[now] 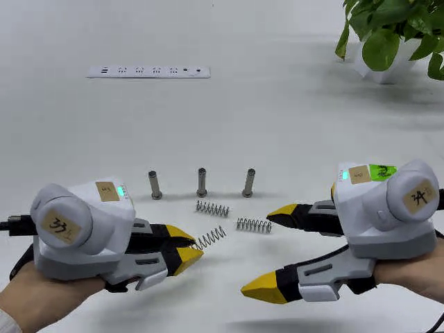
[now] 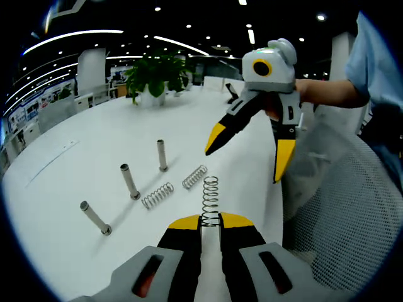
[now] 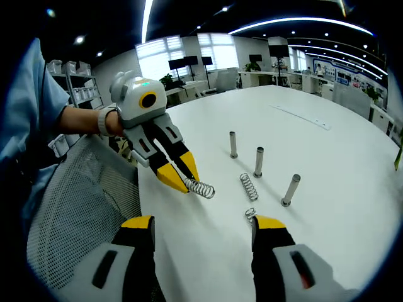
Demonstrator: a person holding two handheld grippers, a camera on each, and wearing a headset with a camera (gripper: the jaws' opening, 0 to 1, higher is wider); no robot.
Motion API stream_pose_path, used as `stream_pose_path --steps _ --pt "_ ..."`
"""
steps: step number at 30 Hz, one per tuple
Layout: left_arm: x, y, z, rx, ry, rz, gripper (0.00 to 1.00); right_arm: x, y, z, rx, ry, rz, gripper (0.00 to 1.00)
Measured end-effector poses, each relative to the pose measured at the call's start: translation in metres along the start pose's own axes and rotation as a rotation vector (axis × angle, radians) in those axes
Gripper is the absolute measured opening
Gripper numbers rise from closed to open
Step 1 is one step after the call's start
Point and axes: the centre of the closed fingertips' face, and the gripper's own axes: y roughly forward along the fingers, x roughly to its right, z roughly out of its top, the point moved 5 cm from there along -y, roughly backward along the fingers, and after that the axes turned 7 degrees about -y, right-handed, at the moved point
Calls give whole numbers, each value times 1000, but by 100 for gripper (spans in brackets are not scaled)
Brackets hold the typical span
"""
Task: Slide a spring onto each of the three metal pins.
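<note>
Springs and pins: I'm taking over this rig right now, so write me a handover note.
Left tongs: shut on one spring.
Right tongs: open, empty.
Three metal pins stand upright in a row, all bare: first pin, middle pin, third pin.
Two loose springs lie on the white table in front of them: near spring, far spring.
Done: one spring gripped. Left: all three springs onto pins.
</note>
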Motion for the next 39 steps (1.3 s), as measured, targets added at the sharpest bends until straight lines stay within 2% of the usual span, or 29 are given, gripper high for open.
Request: stream_pose_path --steps 5,9,11,13,14,15,16,17,21,23,29,39 --pt "6 -1 3 0 46 -46 10 1 1 13 41 -24 22 52" --pt "6 -2 5 9 71 -76 10 -3 3 19 66 -31 73 43" --pt "6 -3 5 12 85 -86 10 -3 4 19 51 -33 80 42" --pt "6 -4 6 10 101 -92 10 -4 4 13 -4 -50 102 38" --pt "6 -4 6 12 104 -96 10 -5 5 13 0 -65 103 34" --pt "7 -4 7 16 110 -104 10 -5 5 12 -4 -111 113 29" --pt "7 -4 8 18 116 -108 10 -7 6 12 -3 -93 115 27" --pt "7 -5 8 18 123 -111 10 -7 6 12 -3 -72 119 28" --pt "10 -5 10 20 140 -129 10 -8 6 13 7 -77 130 26" --pt "12 -5 12 23 158 -143 10 -9 6 14 12 -69 151 21" --pt "15 -5 13 20 171 -171 10 -10 6 15 15 -69 160 12" --pt "19 1 10 -10 135 -175 10 -16 4 24 1 -102 171 12"
